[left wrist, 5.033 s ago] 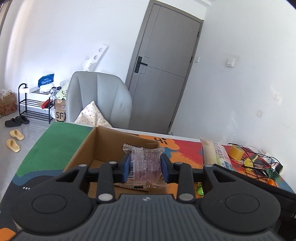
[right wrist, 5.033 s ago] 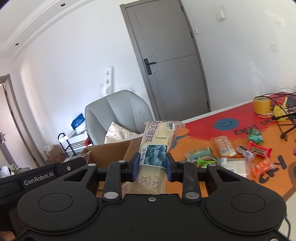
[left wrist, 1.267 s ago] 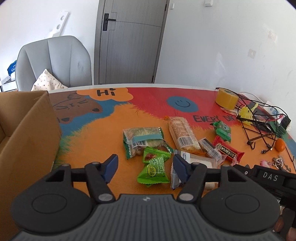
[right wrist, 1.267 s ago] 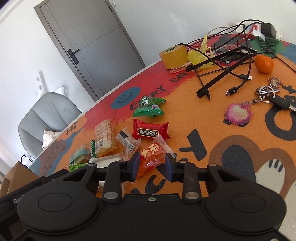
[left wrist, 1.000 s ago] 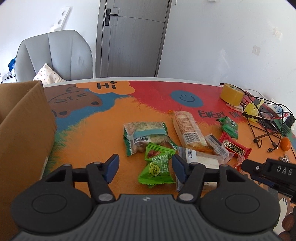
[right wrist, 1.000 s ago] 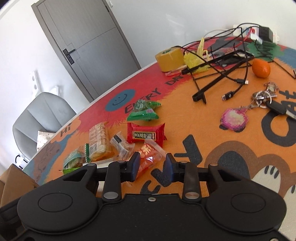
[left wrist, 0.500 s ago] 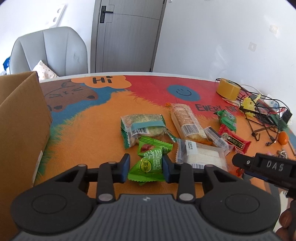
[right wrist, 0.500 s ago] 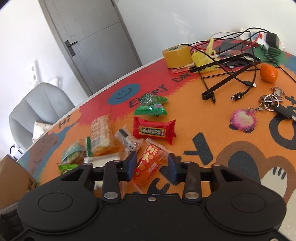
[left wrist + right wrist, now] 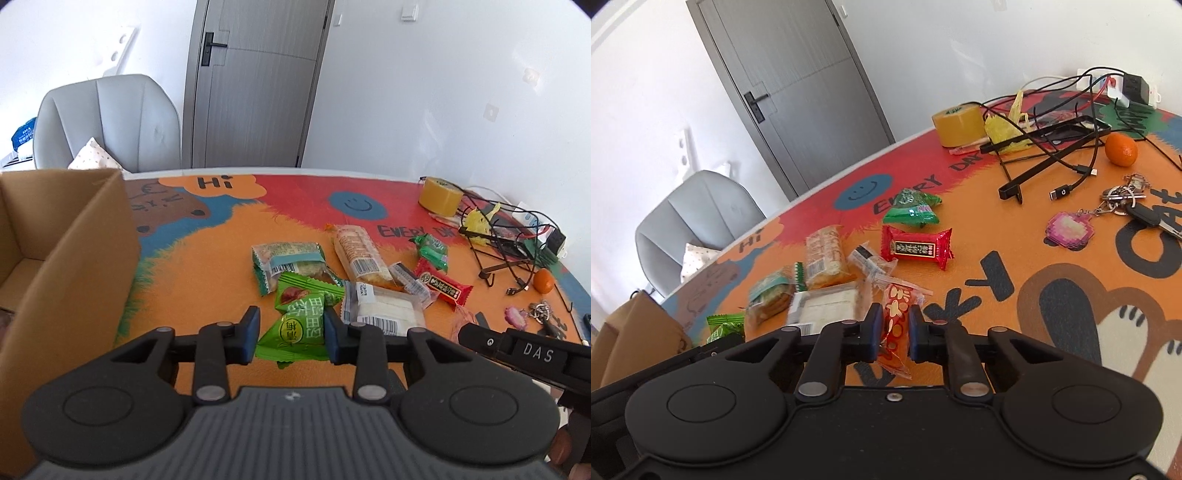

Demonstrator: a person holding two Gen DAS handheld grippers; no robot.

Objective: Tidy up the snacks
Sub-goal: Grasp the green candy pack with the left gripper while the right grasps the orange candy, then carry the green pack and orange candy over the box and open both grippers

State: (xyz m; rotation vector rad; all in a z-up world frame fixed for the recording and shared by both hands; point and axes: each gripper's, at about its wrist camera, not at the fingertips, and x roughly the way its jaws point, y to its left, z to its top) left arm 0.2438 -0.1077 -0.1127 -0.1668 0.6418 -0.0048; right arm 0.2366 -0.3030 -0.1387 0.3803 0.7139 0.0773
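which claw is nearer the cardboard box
Left. The left claw, shut on a green packet, has the box right beside it; the right claw sits farther along the table, past the snack pile.

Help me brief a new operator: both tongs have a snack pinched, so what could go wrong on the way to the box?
The left tongs pinch a puffy green packet whose slick film may slip. The right tongs hold the orange-red packet squeezed thin, so it could crush or twist free. The box wall is tall and close; a low swing could knock a packet loose.
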